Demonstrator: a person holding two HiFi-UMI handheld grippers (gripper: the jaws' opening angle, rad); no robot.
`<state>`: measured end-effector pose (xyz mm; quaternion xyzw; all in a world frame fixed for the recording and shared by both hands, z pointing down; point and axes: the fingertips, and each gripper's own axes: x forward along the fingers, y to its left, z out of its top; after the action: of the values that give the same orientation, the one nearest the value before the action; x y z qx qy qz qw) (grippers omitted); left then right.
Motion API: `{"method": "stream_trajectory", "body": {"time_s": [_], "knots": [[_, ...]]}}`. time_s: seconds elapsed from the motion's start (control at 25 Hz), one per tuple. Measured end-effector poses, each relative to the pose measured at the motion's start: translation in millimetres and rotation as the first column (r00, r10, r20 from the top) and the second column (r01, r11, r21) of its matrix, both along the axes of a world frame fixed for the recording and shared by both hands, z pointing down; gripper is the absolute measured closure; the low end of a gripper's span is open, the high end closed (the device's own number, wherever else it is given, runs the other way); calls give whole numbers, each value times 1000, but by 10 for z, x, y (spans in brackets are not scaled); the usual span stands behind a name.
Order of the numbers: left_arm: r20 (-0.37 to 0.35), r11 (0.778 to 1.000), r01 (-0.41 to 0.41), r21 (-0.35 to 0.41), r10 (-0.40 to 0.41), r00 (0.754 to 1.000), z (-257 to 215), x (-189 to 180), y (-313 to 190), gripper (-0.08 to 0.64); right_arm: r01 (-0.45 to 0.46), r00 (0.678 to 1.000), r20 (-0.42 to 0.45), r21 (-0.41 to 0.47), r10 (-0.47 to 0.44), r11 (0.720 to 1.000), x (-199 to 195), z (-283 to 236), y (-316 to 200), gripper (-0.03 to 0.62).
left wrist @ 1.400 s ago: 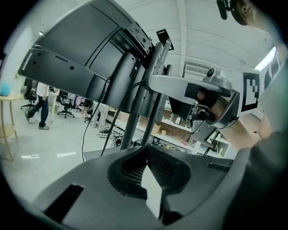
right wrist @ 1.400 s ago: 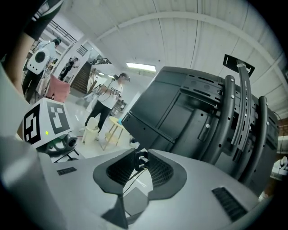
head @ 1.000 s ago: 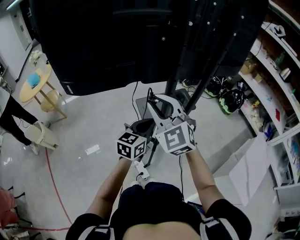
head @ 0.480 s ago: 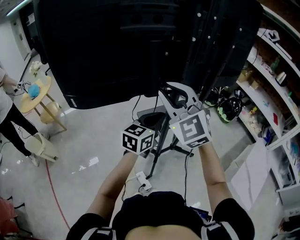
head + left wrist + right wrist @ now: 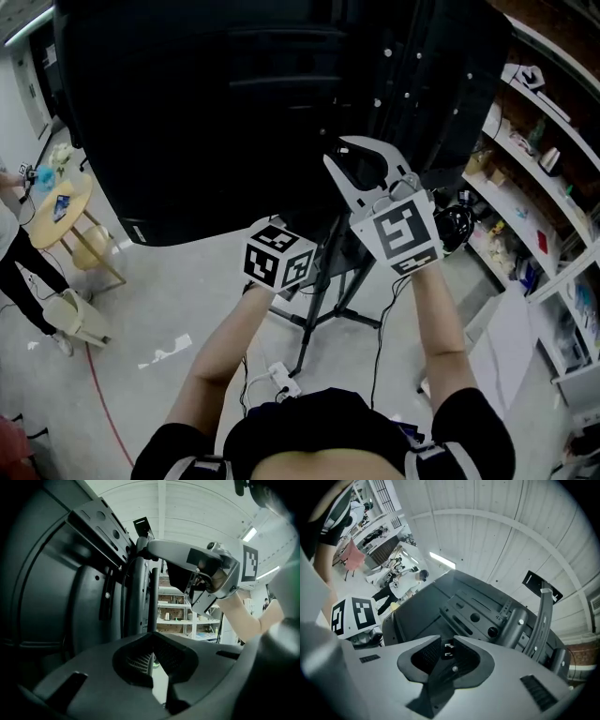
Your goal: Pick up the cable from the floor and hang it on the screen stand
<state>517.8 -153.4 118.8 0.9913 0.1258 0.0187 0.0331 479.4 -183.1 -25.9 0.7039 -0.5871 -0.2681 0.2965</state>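
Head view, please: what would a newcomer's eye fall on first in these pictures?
The big black screen back fills the top of the head view. Just below it, the right tool grips a black cable plug, and the left tool is held up beside it.

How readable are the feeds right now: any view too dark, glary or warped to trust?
Head view: the screen is a near-black mass with little detail, the floor well lit. Left gripper view: backlit, the mount bracket shadowed, ceiling light glaring. Right gripper view: evenly lit, strong fisheye bending, dark corners, the plug between the jaws sharp.
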Motion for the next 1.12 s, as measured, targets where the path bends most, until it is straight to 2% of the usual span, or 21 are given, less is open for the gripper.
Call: {"method": "stream_trajectory", "body": {"time_s": [0.16, 0.48, 0.64, 0.8, 1.12], "knots": [[-27, 999, -21, 39, 22, 999, -229, 121, 14, 552, -15, 998, -60, -23, 14, 1000, 61, -117, -79, 494], [-74, 996, -61, 67, 66, 995, -664, 210, 58, 552, -34, 990, -137, -21, 31, 999, 99, -486, -139, 494], [-97, 995, -63, 75, 70, 993, -784, 226, 73, 552, -56, 979, -194, 40, 62, 998, 92, -690, -83, 494], [-120, 995, -67, 76, 76, 990, -873, 166, 39, 552, -25, 973, -225, 103, 47, 994, -31, -1039, -54, 494], [-159, 992, -43, 118, 62, 985, -1085, 109, 55, 552, -9, 951, -304, 162, 59, 987, -49, -1738, 28, 494]]}}
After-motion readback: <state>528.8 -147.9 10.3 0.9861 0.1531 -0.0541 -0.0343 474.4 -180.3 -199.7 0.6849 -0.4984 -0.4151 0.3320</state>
